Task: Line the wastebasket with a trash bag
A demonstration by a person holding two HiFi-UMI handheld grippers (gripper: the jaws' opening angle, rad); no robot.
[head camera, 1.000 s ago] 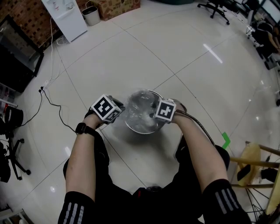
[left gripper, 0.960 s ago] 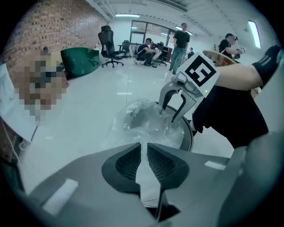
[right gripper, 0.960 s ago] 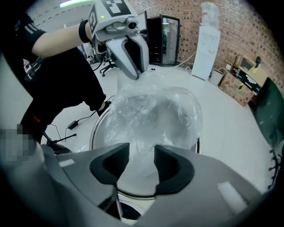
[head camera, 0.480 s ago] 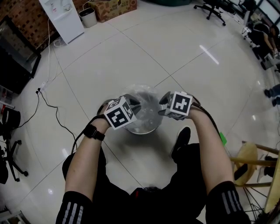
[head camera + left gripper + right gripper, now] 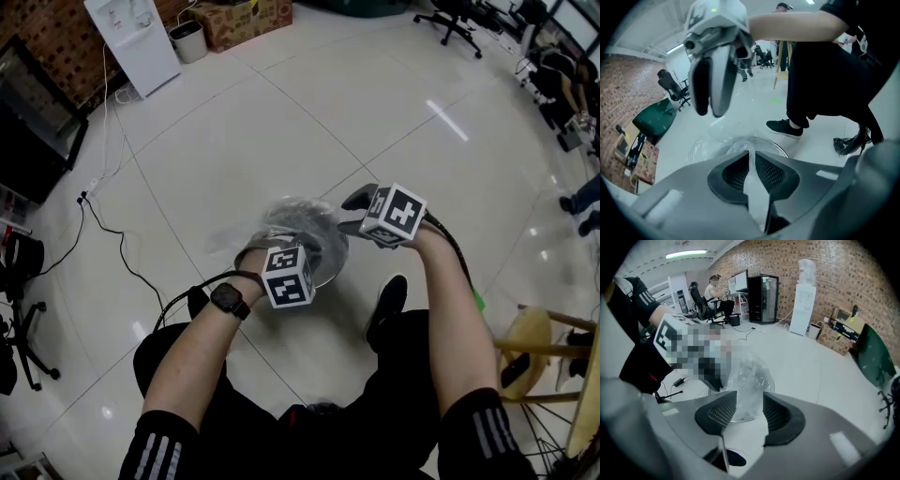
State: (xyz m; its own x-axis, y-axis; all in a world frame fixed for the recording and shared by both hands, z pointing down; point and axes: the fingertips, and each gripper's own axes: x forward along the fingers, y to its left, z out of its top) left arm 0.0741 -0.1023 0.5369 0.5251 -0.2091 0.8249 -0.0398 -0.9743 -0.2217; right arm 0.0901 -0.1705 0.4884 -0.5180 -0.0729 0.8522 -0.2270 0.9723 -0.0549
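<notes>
The left gripper (image 5: 751, 159) pinches the thin edge of the clear trash bag (image 5: 300, 220) (its jaws just loosened a little). The right gripper (image 5: 749, 397) gapes, gripping nothing, so the slippery bag could slide out, or a hard tug could tip the wastebasket (image 5: 330, 265). It stands on the floor (image 5: 281, 122), mouth up, long way up-and-down, bag puffed over it.

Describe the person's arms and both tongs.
The left tongs and right tongs are grey with dark mesh pads, each topped by a white cube with black square markers. Black white-striped sleeves; black watch on the left wrist; dark cable along the right forearm.
</notes>
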